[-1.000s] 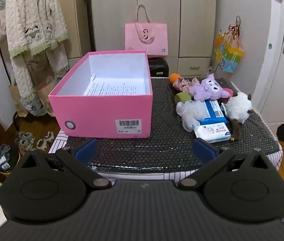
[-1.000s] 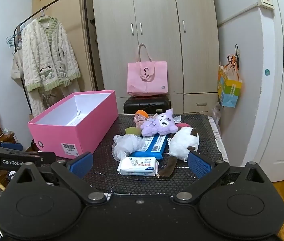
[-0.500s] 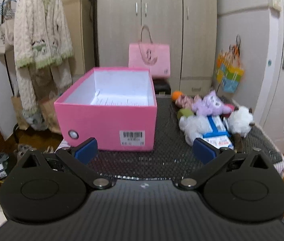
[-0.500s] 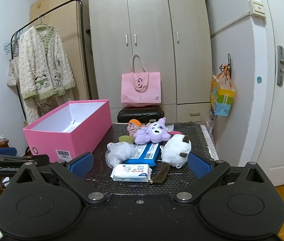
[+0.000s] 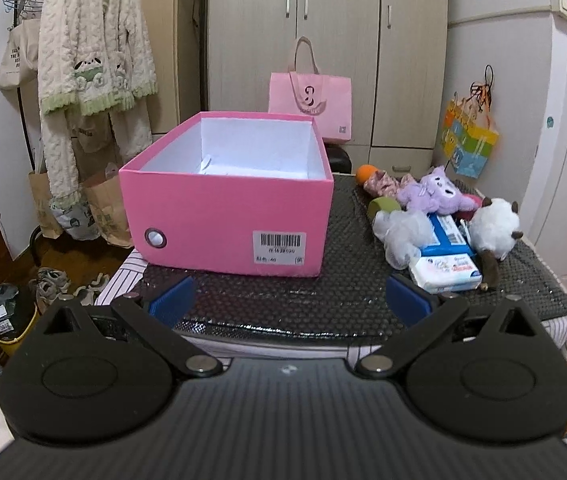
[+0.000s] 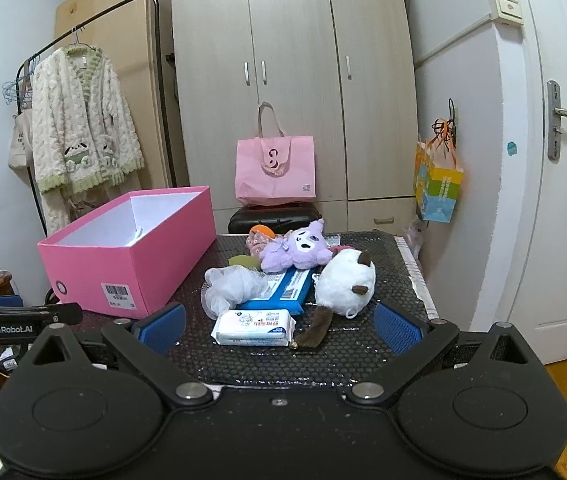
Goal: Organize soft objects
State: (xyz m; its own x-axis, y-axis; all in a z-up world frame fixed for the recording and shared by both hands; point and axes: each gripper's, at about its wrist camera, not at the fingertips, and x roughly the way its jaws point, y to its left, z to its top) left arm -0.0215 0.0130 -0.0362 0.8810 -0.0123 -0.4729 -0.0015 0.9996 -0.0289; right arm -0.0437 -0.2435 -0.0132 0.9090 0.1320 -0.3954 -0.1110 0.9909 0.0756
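The left wrist view looks forward from the near edge of the black honeycomb mat (image 5: 283, 300), close to the open pink cardboard box (image 5: 227, 224) straight ahead. The right wrist view stands more to the right, facing the small white tissue pack (image 6: 253, 327) near it. Both views share the box (image 6: 131, 264), the purple plush toy (image 5: 435, 196) (image 6: 297, 246) and the beige wardrobe (image 5: 323, 40) (image 6: 295, 92).

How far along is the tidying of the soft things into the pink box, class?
Nothing looks done: the pink box shows no toy inside. Nothing is in hand: the left gripper and right gripper are both open, short of the pile. Still left on the table: the purple plush, the white plush, the mesh sponge and the tissue packs.
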